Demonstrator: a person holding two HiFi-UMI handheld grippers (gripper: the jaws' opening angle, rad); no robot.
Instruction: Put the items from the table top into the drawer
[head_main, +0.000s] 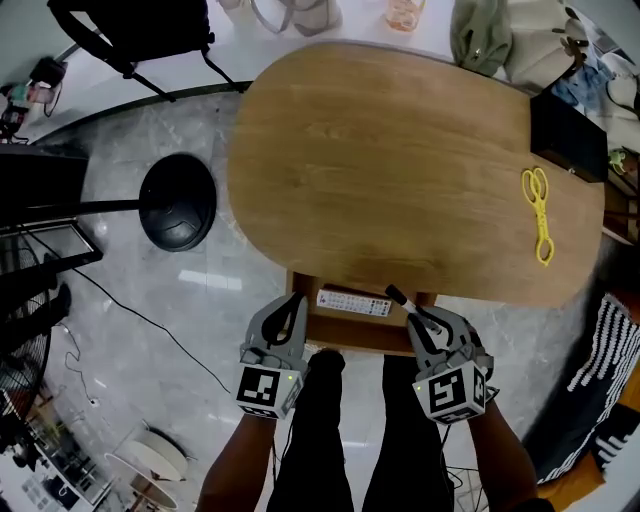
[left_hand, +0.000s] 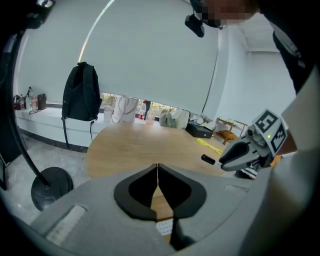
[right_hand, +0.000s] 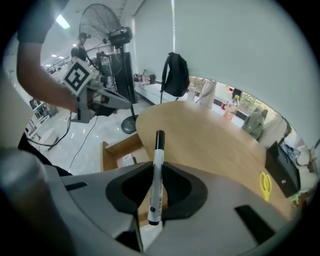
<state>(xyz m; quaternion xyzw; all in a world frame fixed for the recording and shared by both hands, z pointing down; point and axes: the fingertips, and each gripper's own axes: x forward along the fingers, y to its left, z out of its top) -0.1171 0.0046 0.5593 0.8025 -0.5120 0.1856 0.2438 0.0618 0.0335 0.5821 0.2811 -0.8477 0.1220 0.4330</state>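
Right gripper (right_hand: 158, 169) clamping marker (right_hand: 159, 145), hovering above open drawer (head_main: 355, 335). Left gripper (left_hand: 158, 172) closing fully on nothing. Best approach: lowering marker onto bare drawer floor beside white remote (head_main: 353, 301), then releasing gently.

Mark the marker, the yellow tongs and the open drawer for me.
marker (right_hand: 158, 172), right gripper view, white barrel at mid-length.
yellow tongs (head_main: 542, 228), head view, shaft below the finger loops.
drawer (head_main: 350, 332), head view, its wooden front board.
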